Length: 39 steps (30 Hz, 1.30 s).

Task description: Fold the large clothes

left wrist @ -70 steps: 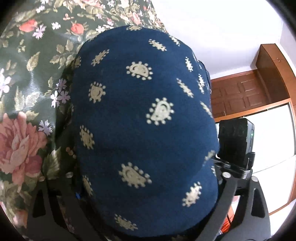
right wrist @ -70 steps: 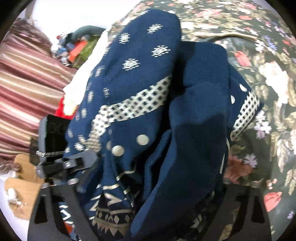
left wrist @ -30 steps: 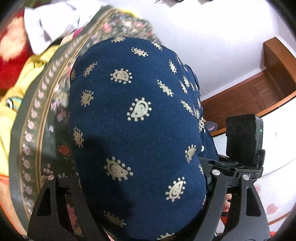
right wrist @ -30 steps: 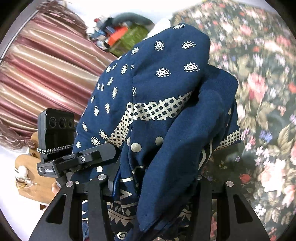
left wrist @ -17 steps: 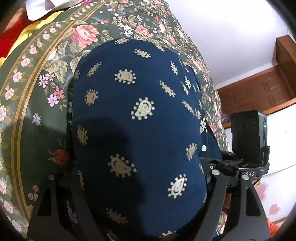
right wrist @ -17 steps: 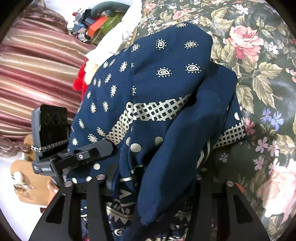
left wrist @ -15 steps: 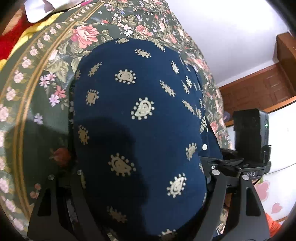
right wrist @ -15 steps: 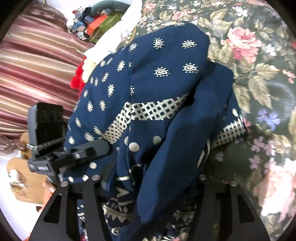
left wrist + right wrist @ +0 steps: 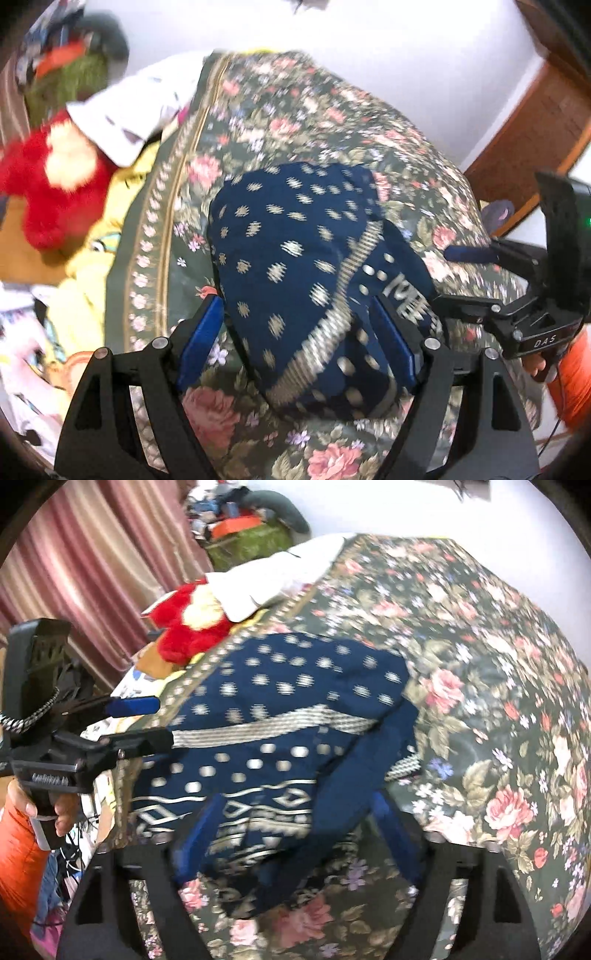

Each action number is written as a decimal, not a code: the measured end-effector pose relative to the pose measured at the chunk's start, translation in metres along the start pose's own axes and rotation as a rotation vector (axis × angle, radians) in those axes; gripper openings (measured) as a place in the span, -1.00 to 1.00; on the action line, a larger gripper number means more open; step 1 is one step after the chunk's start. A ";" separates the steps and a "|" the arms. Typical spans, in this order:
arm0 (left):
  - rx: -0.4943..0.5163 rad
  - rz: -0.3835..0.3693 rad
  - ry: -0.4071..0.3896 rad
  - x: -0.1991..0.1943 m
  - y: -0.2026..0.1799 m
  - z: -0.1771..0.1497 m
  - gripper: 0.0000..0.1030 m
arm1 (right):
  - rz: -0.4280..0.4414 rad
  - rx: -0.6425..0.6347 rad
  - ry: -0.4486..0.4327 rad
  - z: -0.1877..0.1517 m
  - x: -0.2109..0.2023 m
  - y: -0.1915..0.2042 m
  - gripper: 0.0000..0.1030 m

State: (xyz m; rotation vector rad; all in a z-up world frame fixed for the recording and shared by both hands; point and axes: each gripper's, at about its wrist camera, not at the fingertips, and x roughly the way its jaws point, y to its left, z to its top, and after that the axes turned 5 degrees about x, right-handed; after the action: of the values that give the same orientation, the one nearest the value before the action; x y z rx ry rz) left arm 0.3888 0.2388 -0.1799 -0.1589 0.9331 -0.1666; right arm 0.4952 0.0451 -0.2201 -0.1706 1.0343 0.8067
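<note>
The navy garment [image 9: 295,273] lies folded in a thick bundle on the floral bedspread [image 9: 280,110], its long axis running away from both cameras toward the bed's far side. In the left view the gold-patterned border [image 9: 343,295] crosses it diagonally; in the right view the border [image 9: 266,727] runs nearly level across the bundle, with the dotted and diamond bands toward the near end.

The left tongs [image 9: 295,332] stand wide, blue pads on either side of the bundle's near end — the right pad looks against the cloth, the left just clear of it. The right tongs [image 9: 291,834] are opening, the garment's near end between the pads, and motion blur hides whether they still press.

Half a second ago the cloth filled both views, lifted and draped over the tongs; now it rests lower on the bedspread, with more of the bed visible around it — a red plush toy [image 9: 184,635] and white cloth [image 9: 269,579] beyond its far corner.
</note>
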 end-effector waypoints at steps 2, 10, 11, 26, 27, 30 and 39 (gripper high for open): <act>0.034 0.012 0.006 -0.004 -0.008 -0.007 0.62 | -0.005 -0.021 -0.005 -0.004 0.004 0.009 0.80; 0.005 0.045 0.107 0.029 0.000 -0.046 0.80 | -0.121 0.023 0.173 -0.045 0.056 -0.035 0.80; 0.011 0.056 0.110 0.033 0.000 -0.050 0.83 | -0.112 0.043 0.186 -0.049 0.054 -0.042 0.81; 0.133 0.140 0.000 -0.003 -0.021 -0.061 0.87 | -0.150 -0.007 0.094 -0.056 0.001 -0.054 0.89; 0.137 0.143 -0.022 -0.011 -0.021 -0.055 0.87 | -0.125 0.015 0.075 -0.049 -0.006 -0.055 0.89; 0.112 0.184 -0.091 -0.029 -0.012 -0.031 0.87 | -0.059 0.081 0.021 -0.022 -0.013 -0.051 0.89; -0.050 0.242 -0.045 0.027 0.040 0.022 0.87 | 0.010 0.267 0.024 0.045 0.056 -0.055 0.89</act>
State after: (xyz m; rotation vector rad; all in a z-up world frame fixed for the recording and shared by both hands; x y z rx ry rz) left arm 0.4253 0.2735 -0.1966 -0.0941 0.9044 0.0833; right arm 0.5781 0.0569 -0.2549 0.0533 1.1551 0.6694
